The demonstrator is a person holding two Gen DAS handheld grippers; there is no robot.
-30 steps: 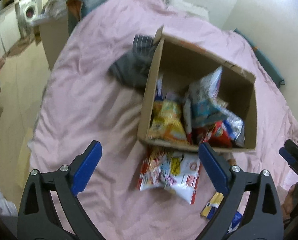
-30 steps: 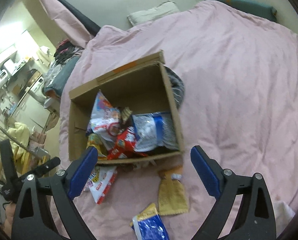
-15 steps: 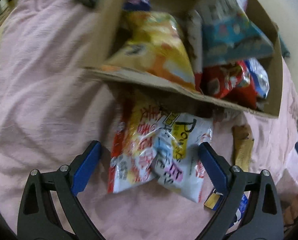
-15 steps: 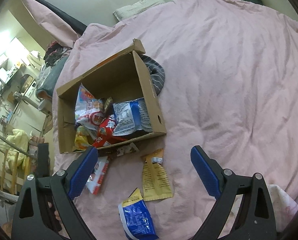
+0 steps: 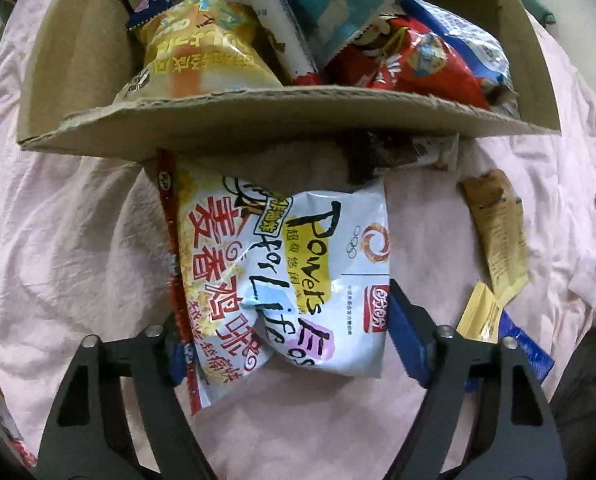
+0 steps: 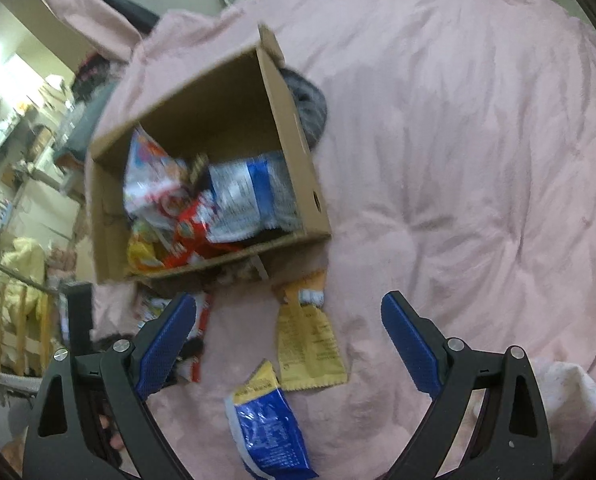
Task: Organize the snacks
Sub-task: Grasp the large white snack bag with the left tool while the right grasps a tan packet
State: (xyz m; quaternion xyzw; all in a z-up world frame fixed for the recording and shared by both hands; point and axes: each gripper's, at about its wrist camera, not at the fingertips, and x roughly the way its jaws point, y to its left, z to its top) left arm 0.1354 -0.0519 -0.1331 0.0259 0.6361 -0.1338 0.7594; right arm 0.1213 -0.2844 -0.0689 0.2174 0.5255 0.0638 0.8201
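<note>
A white and red snack bag [image 5: 298, 248] lies on the pink bedspread just in front of the cardboard box [image 5: 258, 120]. My left gripper [image 5: 282, 320] points down over the bag, its jaws closing, with the bag between them and the blue pads at its side edges. The box [image 6: 302, 168] holds several snack packs. My right gripper [image 6: 290, 300] hangs open above a yellow packet [image 6: 310, 344] and a blue packet [image 6: 270, 428], holding nothing. The same yellow packet [image 5: 498, 236] lies right of the bag.
A dark brown wrapper [image 5: 394, 152] pokes out under the box's front edge. A grey striped cloth [image 6: 306, 104] lies behind the box. Pink bedspread [image 6: 458, 160] stretches wide to the right. Furniture and a railing [image 6: 18, 288] stand beyond the bed's left side.
My left gripper dropped toward the white and red bag and its jaws narrowed around it. The right gripper sank a little toward the yellow and blue packets.
</note>
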